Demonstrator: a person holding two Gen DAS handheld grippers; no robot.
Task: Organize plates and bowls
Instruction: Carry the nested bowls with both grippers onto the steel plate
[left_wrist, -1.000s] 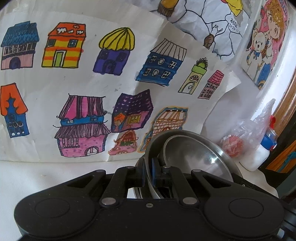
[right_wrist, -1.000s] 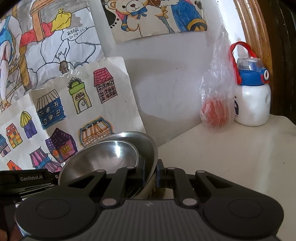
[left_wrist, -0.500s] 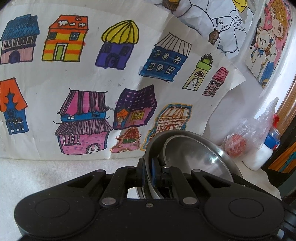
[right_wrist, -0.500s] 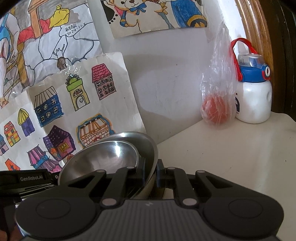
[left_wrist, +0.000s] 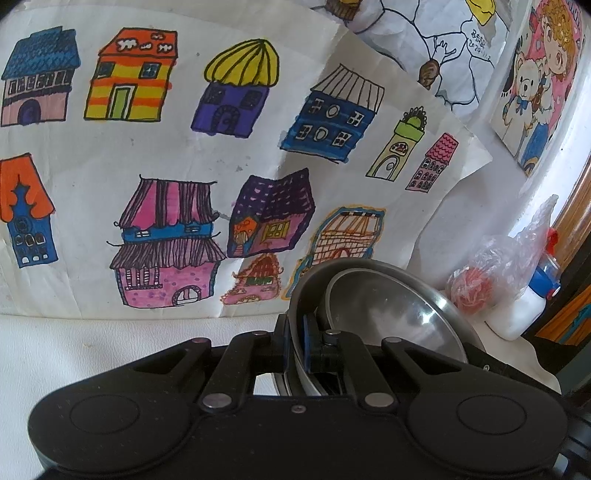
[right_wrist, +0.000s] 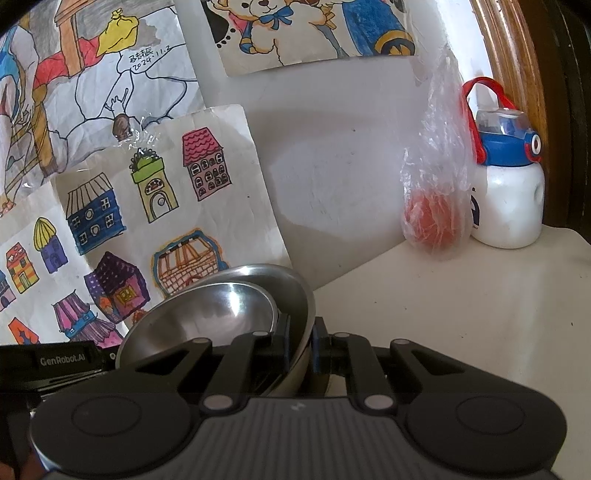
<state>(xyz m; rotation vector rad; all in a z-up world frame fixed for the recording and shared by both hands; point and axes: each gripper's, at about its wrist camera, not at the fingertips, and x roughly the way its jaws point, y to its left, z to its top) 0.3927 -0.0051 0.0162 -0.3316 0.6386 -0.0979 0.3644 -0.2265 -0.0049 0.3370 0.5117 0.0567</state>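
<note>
My left fingers (left_wrist: 295, 345) and right fingers (right_wrist: 300, 345) each pinch a side of the big shiny steel bowl (right_wrist: 295, 291). A smaller steel bowl (right_wrist: 207, 317) sits inside. It seems lifted off the white worktop (right_wrist: 461, 314). I keep both hands level.

On the black casing of the left gripper (right_wrist: 62, 360), seen at the lower left of the right wrist view, white letters read "GenRobot.AI". The crayon drawing (right_wrist: 92, 74) taped to the wall carries a handwritten date, "2024.11.2", under a few handwritten characters I cannot make out. The white bottle (right_wrist: 506, 206) has a dark mark on its side, too hidden to read.
</note>
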